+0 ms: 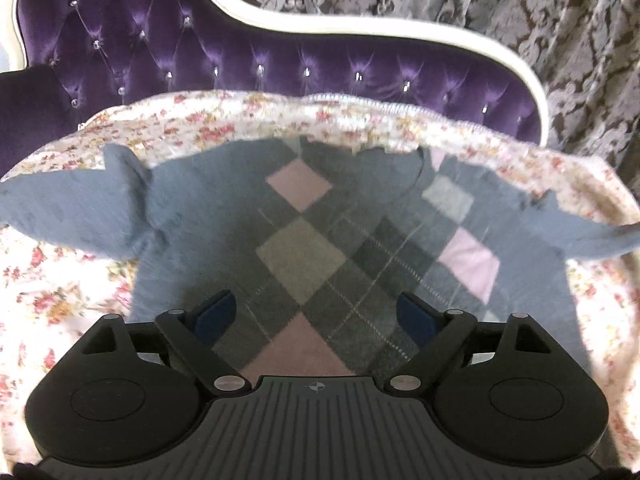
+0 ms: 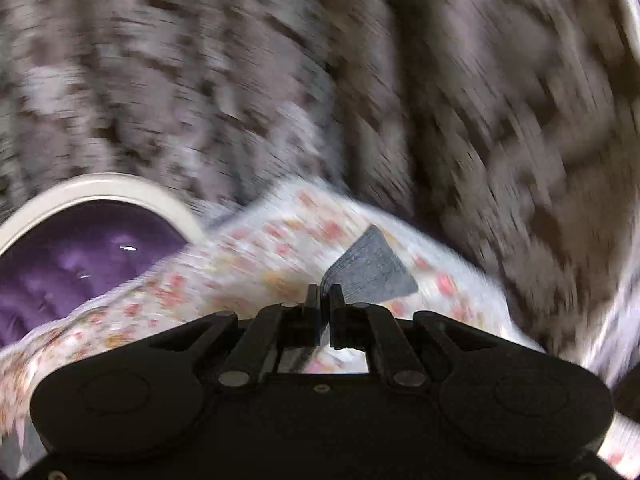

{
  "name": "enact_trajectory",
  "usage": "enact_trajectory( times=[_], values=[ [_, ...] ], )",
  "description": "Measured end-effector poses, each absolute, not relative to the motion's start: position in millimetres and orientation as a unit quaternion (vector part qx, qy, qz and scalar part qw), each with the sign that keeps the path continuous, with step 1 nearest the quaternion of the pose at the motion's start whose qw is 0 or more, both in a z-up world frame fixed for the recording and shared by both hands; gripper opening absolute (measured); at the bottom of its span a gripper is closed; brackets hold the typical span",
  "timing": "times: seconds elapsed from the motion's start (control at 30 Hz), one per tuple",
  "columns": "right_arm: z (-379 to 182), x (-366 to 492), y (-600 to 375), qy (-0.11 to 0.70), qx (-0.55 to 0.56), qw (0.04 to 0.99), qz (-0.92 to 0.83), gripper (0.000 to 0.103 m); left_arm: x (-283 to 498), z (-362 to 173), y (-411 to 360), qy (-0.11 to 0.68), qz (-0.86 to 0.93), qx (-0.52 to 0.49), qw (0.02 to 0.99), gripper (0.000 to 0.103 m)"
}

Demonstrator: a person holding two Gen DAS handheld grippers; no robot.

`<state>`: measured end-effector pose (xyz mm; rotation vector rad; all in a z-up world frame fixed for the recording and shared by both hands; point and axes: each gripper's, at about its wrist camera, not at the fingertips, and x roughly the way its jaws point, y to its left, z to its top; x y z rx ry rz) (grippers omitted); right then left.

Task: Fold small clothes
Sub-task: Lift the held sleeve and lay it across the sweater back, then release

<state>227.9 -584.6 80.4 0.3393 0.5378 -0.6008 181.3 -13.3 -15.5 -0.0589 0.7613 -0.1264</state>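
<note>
Grey sweater (image 1: 304,240) spread beneath left hand-held gripper (image 1: 316,314).

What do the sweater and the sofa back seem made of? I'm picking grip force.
Sweater: soft knit, probably wool or a blend; fuzzy matte nap, argyle diamonds, and a ribbed edge pinched in the right gripper. Sofa back: purple velvet-like cloth with sheen, button-tufted, in a glossy cream frame.

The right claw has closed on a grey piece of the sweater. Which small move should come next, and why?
Probably carry the right claw across toward the argyle front, laying the pinched grey sleeve over the sweater. The sweater lies spread flat on the floral cover with both sleeves still out, so nothing is folded yet. The left claw is open above the hem, holding nothing.
</note>
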Motion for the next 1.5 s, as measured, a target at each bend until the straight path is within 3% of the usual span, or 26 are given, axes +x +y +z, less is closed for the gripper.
enact_trajectory(
  times=[0.23,0.37,0.53,0.77,1.0,1.07,1.13,1.37,1.5],
  values=[
    [173,253,-448,0.202,0.059,0.969,-0.126,0.011,170,4,25,0.364,-0.066,-0.074,0.926,0.088],
    [189,267,-353,0.195,0.024,0.981,-0.010,0.011,164,8,46,0.356,-0.054,-0.085,0.929,0.088],
    [149,289,-233,0.227,0.000,0.968,0.104,0.011,158,5,71,0.355,-0.030,-0.096,0.929,0.088],
    [42,306,-109,0.298,-0.026,0.936,0.183,0.011,152,-3,106,0.360,-0.003,-0.111,0.926,0.088],
    [-18,273,-85,0.324,-0.030,0.915,0.239,0.019,153,-6,126,0.364,0.008,-0.115,0.924,0.088],
    [-19,262,-92,0.318,-0.025,0.915,0.247,0.044,158,-5,125,0.363,0.004,-0.112,0.925,0.088],
    [-16,249,-105,0.306,-0.015,0.920,0.245,0.056,165,-3,121,0.363,-0.003,-0.110,0.925,0.088],
    [-8,222,-170,0.296,0.038,0.930,0.216,0.056,204,-6,90,0.373,-0.055,-0.095,0.921,0.088],
    [-11,210,-200,0.292,0.045,0.936,0.192,0.056,233,-13,69,0.393,-0.093,-0.100,0.909,0.079]
  ],
)
